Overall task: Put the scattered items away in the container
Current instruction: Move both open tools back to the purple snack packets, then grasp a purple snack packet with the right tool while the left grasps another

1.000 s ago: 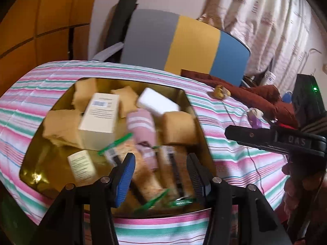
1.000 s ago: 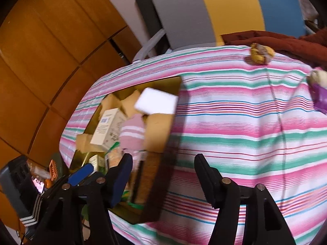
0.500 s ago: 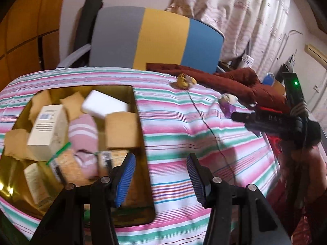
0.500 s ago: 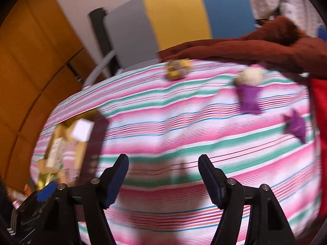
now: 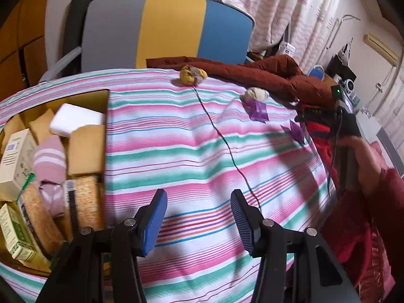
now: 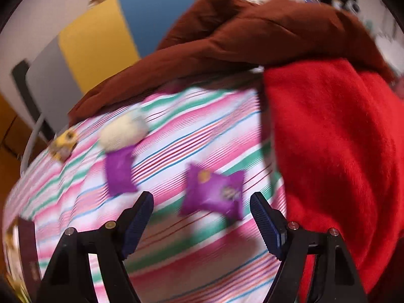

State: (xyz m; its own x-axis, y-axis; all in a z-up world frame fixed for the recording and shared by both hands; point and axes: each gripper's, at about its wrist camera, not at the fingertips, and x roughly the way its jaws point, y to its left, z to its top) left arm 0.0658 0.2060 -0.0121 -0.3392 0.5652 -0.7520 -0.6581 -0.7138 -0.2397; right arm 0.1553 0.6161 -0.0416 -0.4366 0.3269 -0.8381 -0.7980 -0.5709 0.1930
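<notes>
Striped cloth point(image 5: 192, 136) covers the table, with the box point(image 5: 101, 98) at its left already packed. Both tongs are wide open and empty. The right gripper point(image 6: 202, 213) points straight at a purple packet point(image 6: 214, 192), which lies just ahead between its jaws, long axis roughly crosswise to them. A second packet point(image 6: 118, 171), a cream ball point(image 6: 123, 131) and a yellow ball point(image 6: 63, 144) lie farther left. The left gripper point(image 5: 199, 217) hangs over bare cloth, well apart from them, so the right looks better placed.

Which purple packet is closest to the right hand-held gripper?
The purple packet with the yellow dot, lying right ahead of the right hand-held gripper. The other purple packet sits farther off, touching the cream ball.
</notes>
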